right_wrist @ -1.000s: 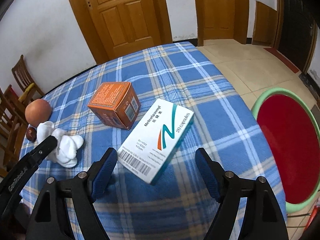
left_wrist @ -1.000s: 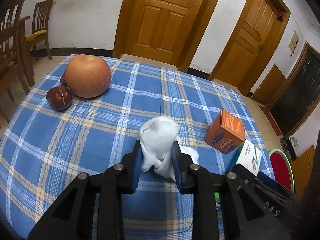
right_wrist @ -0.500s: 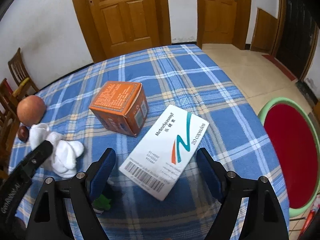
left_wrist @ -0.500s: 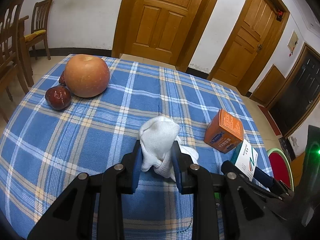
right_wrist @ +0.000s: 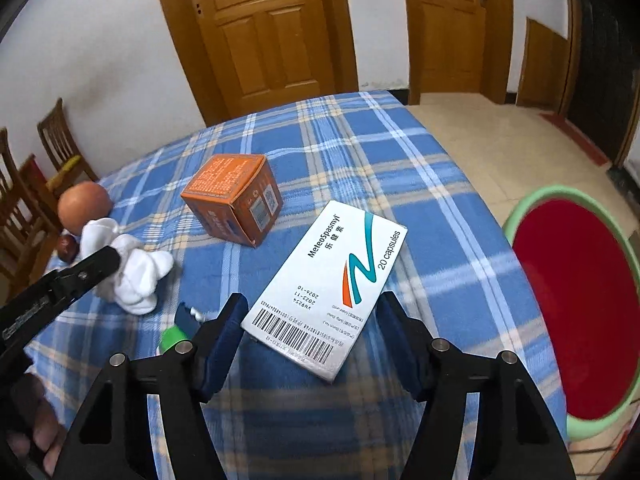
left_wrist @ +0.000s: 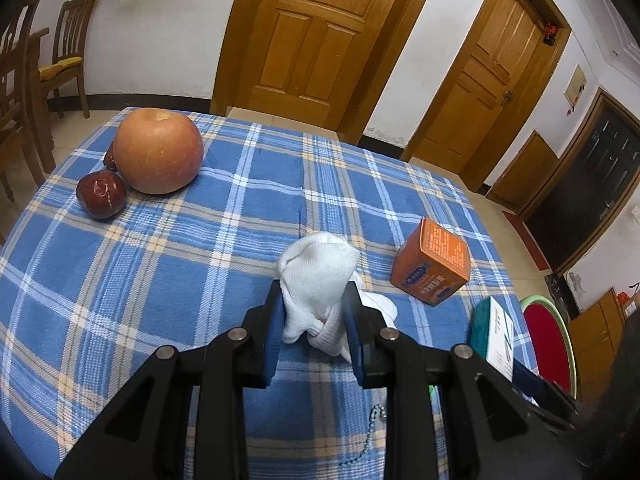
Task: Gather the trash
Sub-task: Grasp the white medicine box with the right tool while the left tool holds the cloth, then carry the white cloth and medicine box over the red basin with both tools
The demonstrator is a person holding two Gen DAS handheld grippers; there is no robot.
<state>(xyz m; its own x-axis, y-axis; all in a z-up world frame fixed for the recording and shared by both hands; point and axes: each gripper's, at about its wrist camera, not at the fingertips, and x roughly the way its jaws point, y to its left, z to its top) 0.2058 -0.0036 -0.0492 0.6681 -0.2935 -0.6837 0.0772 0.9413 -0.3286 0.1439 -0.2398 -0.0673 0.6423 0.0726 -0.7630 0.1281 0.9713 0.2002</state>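
My left gripper [left_wrist: 314, 300] is shut on a crumpled white cloth wad [left_wrist: 320, 264], which rests on the blue plaid tablecloth [left_wrist: 180, 280]. In the right wrist view the same wad [right_wrist: 136, 276] shows at the left under the left gripper's finger [right_wrist: 80, 272]. A white medicine box [right_wrist: 332, 276] lies flat between the jaws of my right gripper [right_wrist: 313, 300]. Those jaws are closing, and a gap still shows between the right pad and the box. An orange carton [right_wrist: 232, 200] stands just behind the box.
A large apple [left_wrist: 158, 150] and dark red fruits [left_wrist: 100, 194] sit at the table's far left. A red basin with a green rim [right_wrist: 540, 194] stands on the floor to the right. A small green item [right_wrist: 172, 338] and a bead chain [left_wrist: 368, 436] lie near the front.
The right gripper has come forward so the white box now lies between its jaws, which have narrowed. The left gripper has kept still with the cloth wad.
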